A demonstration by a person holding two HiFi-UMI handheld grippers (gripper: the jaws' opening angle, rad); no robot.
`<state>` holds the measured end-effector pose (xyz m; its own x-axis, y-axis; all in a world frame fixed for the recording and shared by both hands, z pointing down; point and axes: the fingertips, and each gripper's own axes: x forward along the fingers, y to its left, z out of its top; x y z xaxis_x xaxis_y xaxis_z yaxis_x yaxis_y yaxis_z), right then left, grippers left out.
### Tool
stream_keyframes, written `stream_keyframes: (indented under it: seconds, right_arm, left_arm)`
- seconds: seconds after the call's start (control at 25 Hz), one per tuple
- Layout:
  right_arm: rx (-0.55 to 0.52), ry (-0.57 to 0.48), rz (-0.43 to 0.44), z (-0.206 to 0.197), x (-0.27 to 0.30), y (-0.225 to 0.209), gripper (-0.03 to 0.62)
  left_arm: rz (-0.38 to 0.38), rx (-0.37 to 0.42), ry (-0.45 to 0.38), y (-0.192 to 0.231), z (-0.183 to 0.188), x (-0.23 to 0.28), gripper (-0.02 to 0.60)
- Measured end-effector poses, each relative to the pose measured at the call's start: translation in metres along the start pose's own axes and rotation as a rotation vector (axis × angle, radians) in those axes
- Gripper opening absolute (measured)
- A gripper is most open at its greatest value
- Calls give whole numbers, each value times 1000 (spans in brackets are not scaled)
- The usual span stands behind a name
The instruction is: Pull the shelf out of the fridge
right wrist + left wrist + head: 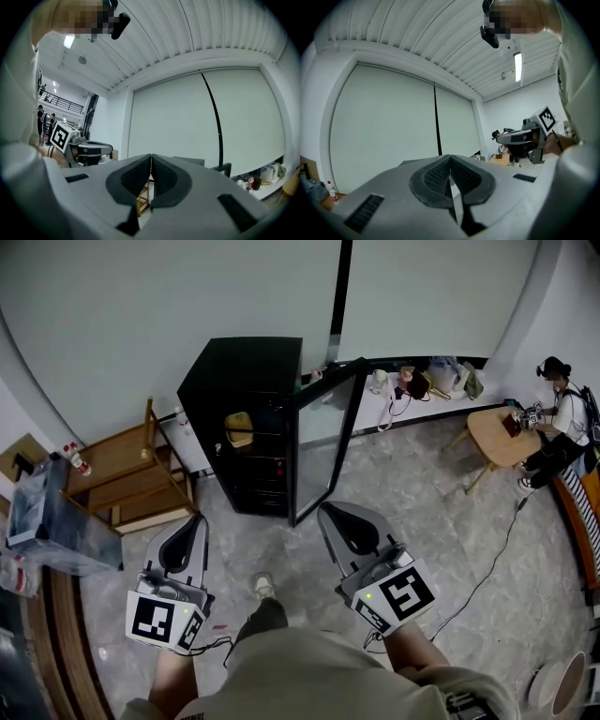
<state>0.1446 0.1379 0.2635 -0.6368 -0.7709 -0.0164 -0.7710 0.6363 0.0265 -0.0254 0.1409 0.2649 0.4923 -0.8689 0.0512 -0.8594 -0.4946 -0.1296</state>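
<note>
Black boxy fridge (248, 367), glass door (323, 442) ajar; left gripper (195, 519), right gripper (324, 512) closed, empty.

Lab-type test room: bare white wall panels (187, 296), slatted ceiling (440, 33), strip light (518, 65), freestanding fridge (246, 427), seated person (562, 423) working at wooden table (495, 435).

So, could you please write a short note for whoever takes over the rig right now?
Left gripper: shut, empty, held level, well short of the fridge.
Right gripper: shut, empty, alongside the left one.
The fridge stands ahead on the floor with its door open. The shelves are inside, with a yellowish item among them.
Done: door open.
Left to do: step closer, open a gripper, probably grasp a shelf's front edge and pull it out.
</note>
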Motion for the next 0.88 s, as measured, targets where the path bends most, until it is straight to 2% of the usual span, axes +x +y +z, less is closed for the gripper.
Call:
stream_keyframes:
  seconds: [0.2, 0.36, 0.56, 0.88]
  right_arm:
    - [3, 23, -16, -2, 46, -8, -3]
    - [4, 40, -28, -2, 86, -18, -3]
    - [2, 69, -37, -2, 152, -20, -3]
    - [4, 100, -45, -11, 240, -18, -3]
  left_arm:
    - [-12, -53, 10, 45, -10, 32, 8]
    - [-44, -132, -19, 80, -14, 58, 8]
    - [-57, -167, -58, 130, -22, 95, 8]
    - [-89, -258, -35, 200, -51, 141, 9]
